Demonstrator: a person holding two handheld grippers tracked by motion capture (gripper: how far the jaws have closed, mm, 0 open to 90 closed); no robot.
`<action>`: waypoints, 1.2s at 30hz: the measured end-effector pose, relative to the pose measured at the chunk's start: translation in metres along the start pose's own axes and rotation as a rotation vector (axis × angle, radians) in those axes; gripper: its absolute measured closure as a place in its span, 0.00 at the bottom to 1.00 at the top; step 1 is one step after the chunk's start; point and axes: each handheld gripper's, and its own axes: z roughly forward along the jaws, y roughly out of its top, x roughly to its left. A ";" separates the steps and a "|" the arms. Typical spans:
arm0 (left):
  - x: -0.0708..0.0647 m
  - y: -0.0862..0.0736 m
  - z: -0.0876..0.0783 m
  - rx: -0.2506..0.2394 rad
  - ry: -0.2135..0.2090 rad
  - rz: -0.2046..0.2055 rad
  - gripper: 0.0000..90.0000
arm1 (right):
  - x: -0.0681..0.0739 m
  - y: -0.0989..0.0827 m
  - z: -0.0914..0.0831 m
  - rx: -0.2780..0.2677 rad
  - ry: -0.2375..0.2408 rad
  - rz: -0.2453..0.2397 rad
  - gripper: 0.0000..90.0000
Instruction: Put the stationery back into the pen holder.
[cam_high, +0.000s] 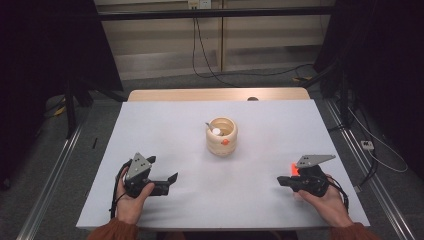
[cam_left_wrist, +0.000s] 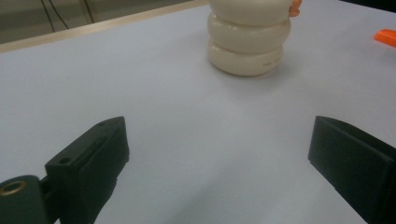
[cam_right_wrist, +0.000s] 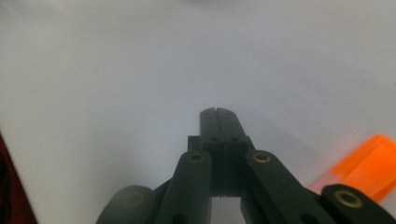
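A cream ribbed wooden pot (cam_high: 222, 136) stands at the middle of the white table (cam_high: 165, 130), with a white ball, a thin stick and an orange bit at its rim. In the left gripper view the pot (cam_left_wrist: 247, 39) rises ahead. My left gripper (cam_high: 170, 181) rests low at the table's front left, jaws wide apart with nothing between them (cam_left_wrist: 219, 154). My right gripper (cam_high: 281, 181) sits at the front right with its jaws pressed together on nothing (cam_right_wrist: 217, 113). An orange piece (cam_high: 294, 169) lies just beside it, also seen as an orange piece (cam_right_wrist: 366, 169) at the right gripper view's lower right.
Beyond the table's far wooden edge (cam_high: 215, 94) cables (cam_high: 210, 65) run across the floor. Metal rails (cam_high: 50, 175) flank the table on both sides. A person's hands (cam_high: 131, 202) hold both grippers from the near edge.
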 end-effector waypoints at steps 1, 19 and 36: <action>-0.002 0.000 -0.002 -0.002 0.000 -0.007 0.06 | 0.001 -0.002 -0.001 0.009 0.006 -0.003 1.00; -0.004 -0.006 0.002 0.018 -0.039 -0.021 0.06 | -0.006 -0.026 -0.005 0.137 0.007 0.014 1.00; 0.001 -0.007 0.002 0.019 -0.026 -0.022 0.05 | -0.029 -0.043 -0.026 0.134 -0.035 0.077 1.00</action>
